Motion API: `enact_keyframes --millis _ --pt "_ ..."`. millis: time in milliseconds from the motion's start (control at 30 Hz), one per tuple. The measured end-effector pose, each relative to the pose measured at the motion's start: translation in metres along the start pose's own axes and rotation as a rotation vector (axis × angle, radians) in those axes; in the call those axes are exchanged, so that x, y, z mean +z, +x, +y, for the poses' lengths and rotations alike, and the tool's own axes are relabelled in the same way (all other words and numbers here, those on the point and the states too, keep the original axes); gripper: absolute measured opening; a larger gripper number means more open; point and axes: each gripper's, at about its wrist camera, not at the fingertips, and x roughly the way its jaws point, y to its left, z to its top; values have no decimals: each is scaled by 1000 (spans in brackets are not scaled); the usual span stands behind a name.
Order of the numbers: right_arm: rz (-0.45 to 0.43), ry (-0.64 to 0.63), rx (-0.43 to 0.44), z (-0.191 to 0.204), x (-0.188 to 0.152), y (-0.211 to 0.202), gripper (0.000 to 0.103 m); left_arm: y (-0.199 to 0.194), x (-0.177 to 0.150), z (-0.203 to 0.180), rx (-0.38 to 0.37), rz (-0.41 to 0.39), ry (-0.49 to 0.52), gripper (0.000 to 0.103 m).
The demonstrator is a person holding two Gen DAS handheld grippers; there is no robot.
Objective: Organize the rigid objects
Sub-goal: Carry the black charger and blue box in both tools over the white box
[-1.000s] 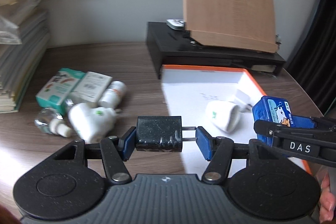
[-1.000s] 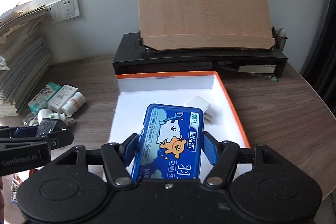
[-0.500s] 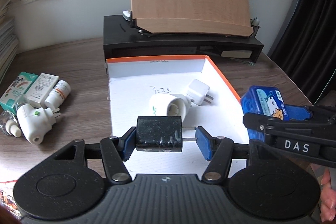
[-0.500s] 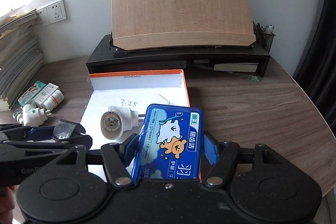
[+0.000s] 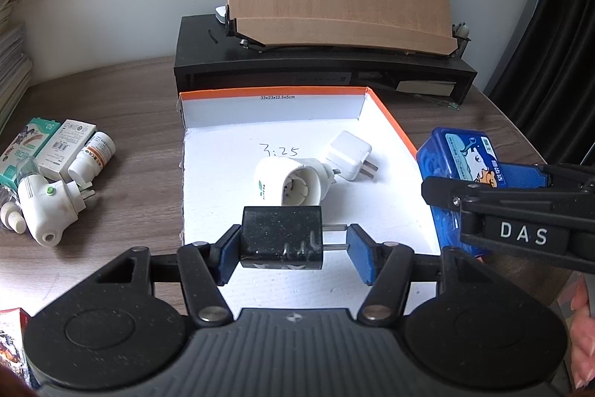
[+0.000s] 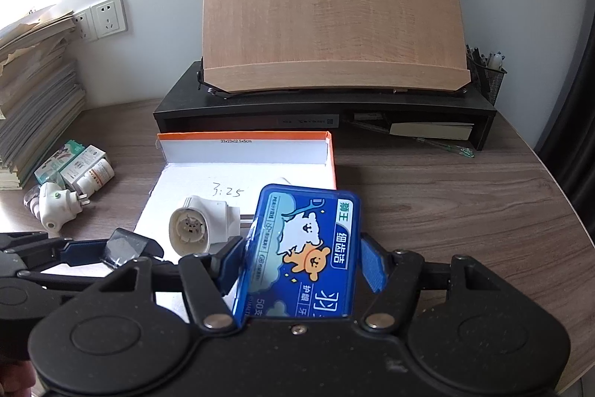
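Black charger point(image 5: 280, 237), 1 of them, sits clamped in the left gripper point(image 5: 293, 253) over the orange-rimmed box point(image 5: 390, 121), marked "3:25" and "33x23x12.5x5cm". Inside lie 2 white adapters: 1 round point(image 5: 290, 183), 1 square point(image 5: 347, 155). Right gripper point(image 6: 303, 266), labelled "DAS", grips 1 blue floss-pick case point(image 6: 308, 248) beside the box.

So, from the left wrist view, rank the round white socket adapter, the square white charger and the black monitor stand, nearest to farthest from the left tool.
1. Round white socket adapter, box middle.
2. Square white charger, behind, rightward.
3. Black monitor stand, beyond the box.
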Motion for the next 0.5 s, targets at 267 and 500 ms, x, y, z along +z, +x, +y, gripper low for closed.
enact_keyframes --millis 267,500 --pt "14 -19 16 -2 4 8 78 6 3 -1 14 5 -12 61" --pt "19 -23 27 -1 8 16 78 10 3 -2 18 13 -11 61"
